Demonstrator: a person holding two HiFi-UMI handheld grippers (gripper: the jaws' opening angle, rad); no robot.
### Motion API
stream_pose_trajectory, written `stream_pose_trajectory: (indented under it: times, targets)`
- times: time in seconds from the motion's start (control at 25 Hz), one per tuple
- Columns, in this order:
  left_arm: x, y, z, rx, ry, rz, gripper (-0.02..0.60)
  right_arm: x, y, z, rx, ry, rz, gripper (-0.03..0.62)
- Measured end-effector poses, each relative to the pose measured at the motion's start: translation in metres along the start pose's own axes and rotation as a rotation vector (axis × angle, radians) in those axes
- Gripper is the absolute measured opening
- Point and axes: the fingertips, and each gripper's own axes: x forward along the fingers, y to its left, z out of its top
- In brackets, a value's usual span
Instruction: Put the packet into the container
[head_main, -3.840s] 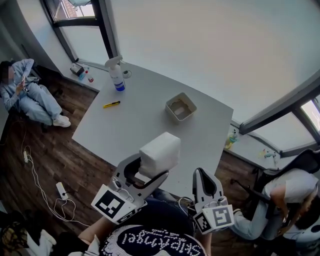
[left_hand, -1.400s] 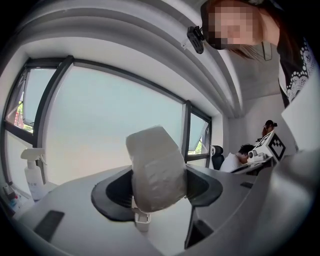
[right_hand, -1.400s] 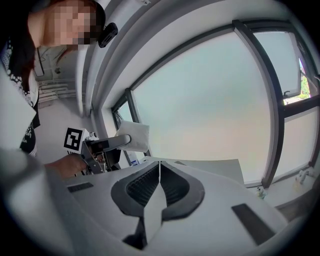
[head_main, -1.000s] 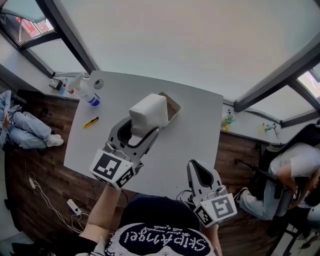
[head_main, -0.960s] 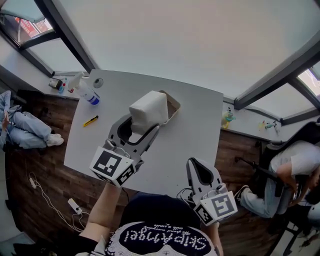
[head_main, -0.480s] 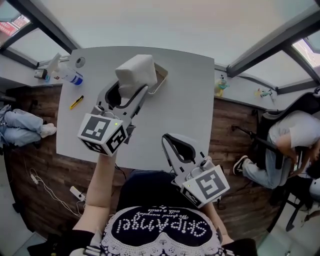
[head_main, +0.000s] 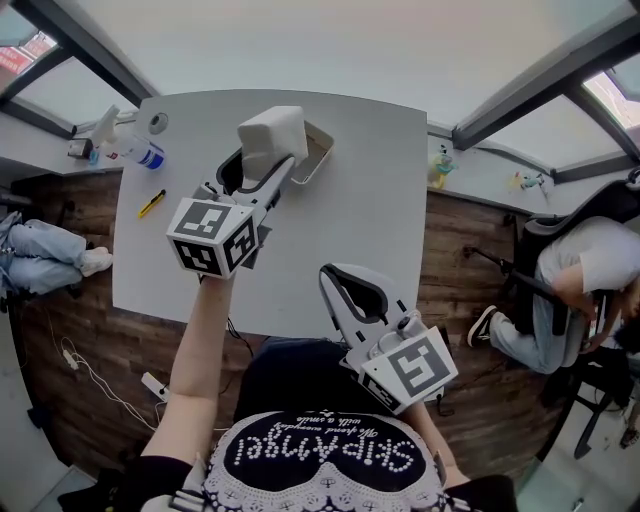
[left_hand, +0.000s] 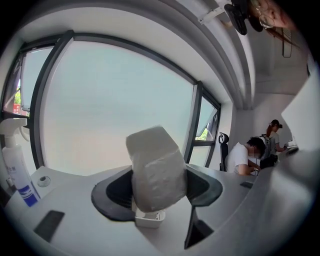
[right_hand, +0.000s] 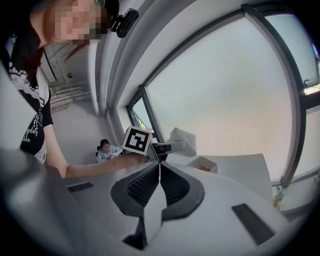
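Note:
A white packet (head_main: 271, 138) is clamped between the jaws of my left gripper (head_main: 264, 162), which is shut on it. The packet hangs just over the near-left part of the small beige container (head_main: 314, 160) on the grey table (head_main: 370, 200). In the left gripper view the packet (left_hand: 157, 170) fills the gap of my left gripper (left_hand: 158, 189), and the container (left_hand: 148, 219) shows just beneath it. My right gripper (head_main: 336, 276) hovers at the table's near edge, shut and empty. The right gripper view shows its jaws (right_hand: 160, 169) meeting, with the packet (right_hand: 184, 140) and container (right_hand: 203, 164) ahead.
A spray bottle (head_main: 131, 151) and a small round cap (head_main: 159, 123) stand at the table's far left corner. A yellow pen (head_main: 152, 204) lies near the left edge. People sit at the right (head_main: 590, 270) and at the left (head_main: 40, 265) of the room.
My left gripper has carried the packet from the table's near edge out to the container and has sunk lower over it. My right gripper has shifted a little at the near edge.

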Motion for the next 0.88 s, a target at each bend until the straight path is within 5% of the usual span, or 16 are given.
stream_pose_trajectory:
  times: [0.88]
  targets:
    - [0.031, 0.010, -0.030, -0.017, 0.097, -0.009, 0.282, 0.005, -0.004, -0.005, 0.018, 0.014, -0.005, 0.017]
